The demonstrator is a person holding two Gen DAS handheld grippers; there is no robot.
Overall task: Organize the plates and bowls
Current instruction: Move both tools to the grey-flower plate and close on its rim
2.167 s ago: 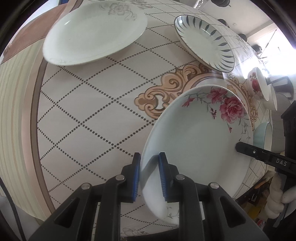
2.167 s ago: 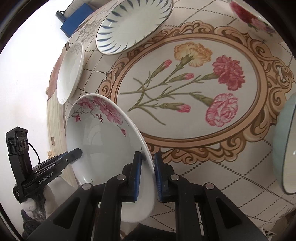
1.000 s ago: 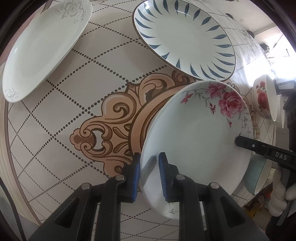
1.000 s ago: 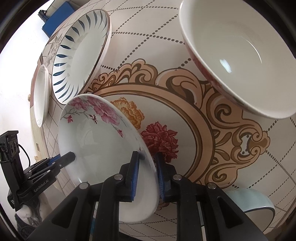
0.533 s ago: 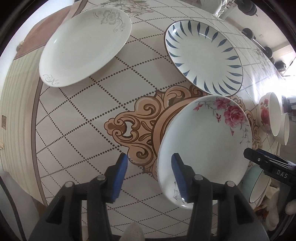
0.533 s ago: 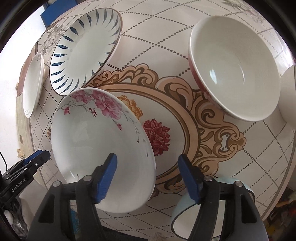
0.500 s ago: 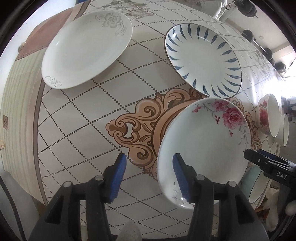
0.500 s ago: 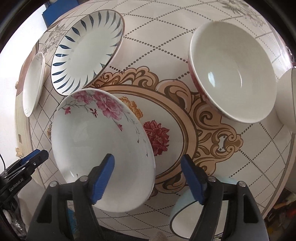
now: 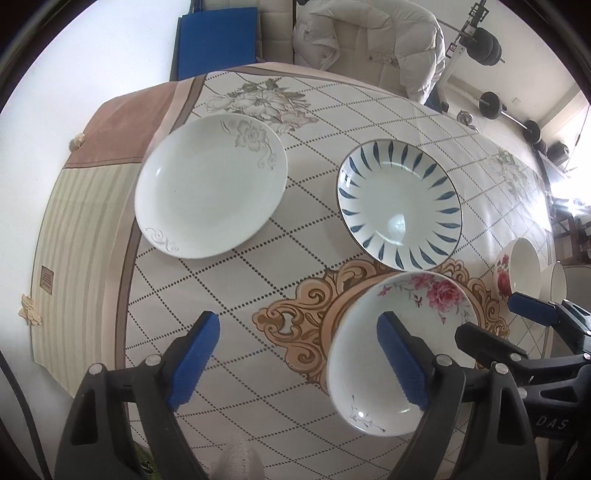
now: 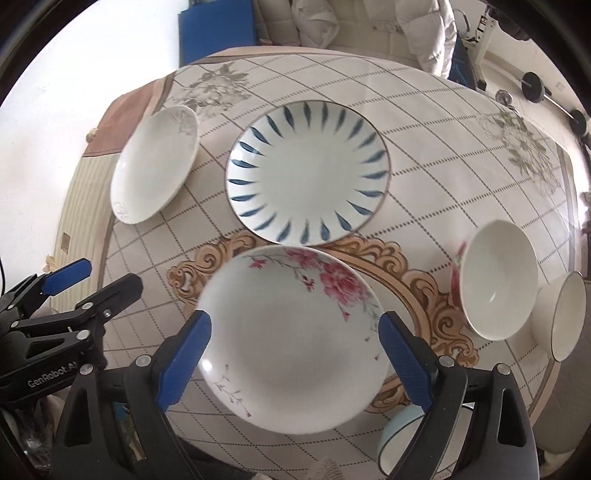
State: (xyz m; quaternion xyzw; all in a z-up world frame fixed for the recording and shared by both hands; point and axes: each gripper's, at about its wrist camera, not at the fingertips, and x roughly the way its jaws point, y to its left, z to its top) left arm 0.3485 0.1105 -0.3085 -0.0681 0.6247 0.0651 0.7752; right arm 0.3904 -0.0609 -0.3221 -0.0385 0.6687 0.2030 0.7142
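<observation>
The rose-patterned plate [image 10: 295, 339] lies flat on the tablecloth's ornate medallion, just in front of the blue-striped plate [image 10: 306, 173]. My right gripper [image 10: 294, 319] hovers above it, jaws opening, pads clear of the rim. In the left wrist view the same rose plate [image 9: 354, 362] sits low right, and my left gripper [image 9: 297, 325] hangs above its left edge, jaws also opening with nothing pinched. Each gripper shows in the other's view: the left gripper [image 10: 109, 275] and the right gripper [image 9: 487, 319]. A white plate with grey flowers [image 9: 210, 184] lies at the left.
A rose bowl [image 10: 498, 280] and a dark-rimmed white bowl [image 10: 569, 317] stand at the right. A light blue bowl [image 10: 402, 432] sits at the near table edge. Beyond the table are a chair with a white padded jacket [image 9: 369, 33], a blue mat [image 9: 218, 40] and dumbbells.
Both grippers were shut on the rose plate's rim; they have opened wide, let it go and risen. The plate now rests flat on the medallion.
</observation>
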